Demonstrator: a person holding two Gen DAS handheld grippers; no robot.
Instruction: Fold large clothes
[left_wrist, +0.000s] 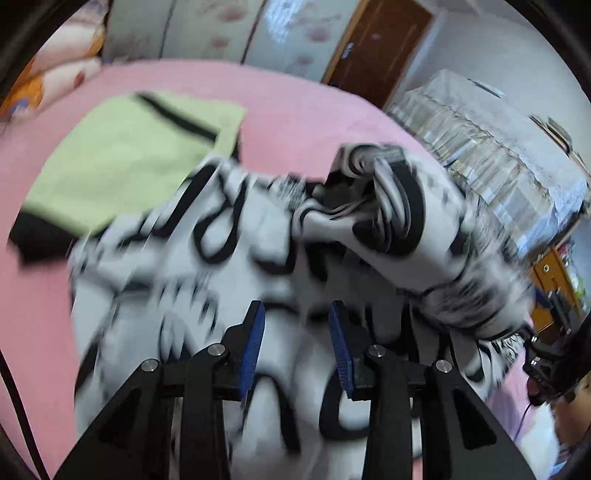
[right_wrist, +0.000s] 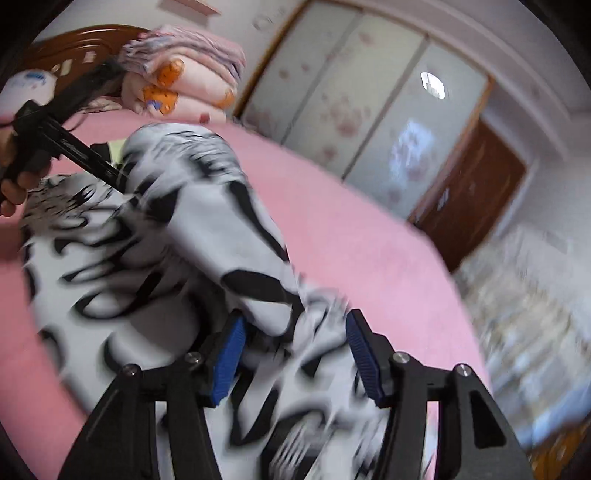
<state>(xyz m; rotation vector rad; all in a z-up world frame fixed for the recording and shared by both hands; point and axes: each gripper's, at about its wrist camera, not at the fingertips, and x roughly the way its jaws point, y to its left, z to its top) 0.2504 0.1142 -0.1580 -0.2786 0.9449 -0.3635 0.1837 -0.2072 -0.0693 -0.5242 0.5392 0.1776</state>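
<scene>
A white garment with black print (left_wrist: 177, 280) lies bunched on the pink bed (left_wrist: 295, 110), one sleeve (left_wrist: 399, 218) rolled over its top. My left gripper (left_wrist: 296, 310) hovers over it with the jaws apart; cloth shows in the gap, and the blue pads (left_wrist: 255, 332) do not press on it. In the right wrist view the same garment (right_wrist: 129, 280) spreads to the left. A fold of it runs between the parted jaws of my right gripper (right_wrist: 297, 317), loose. The left gripper (right_wrist: 74, 147) shows there too, held by a hand at the far side of the garment. Everything is blurred.
A folded light-green garment with black trim (left_wrist: 122, 158) lies on the bed beyond the white one. Stacked bedding (right_wrist: 184, 81) sits by the headboard. Sliding wardrobe doors (right_wrist: 351, 110), a brown door (left_wrist: 376, 48) and a lace-covered table (left_wrist: 498, 158) flank the bed.
</scene>
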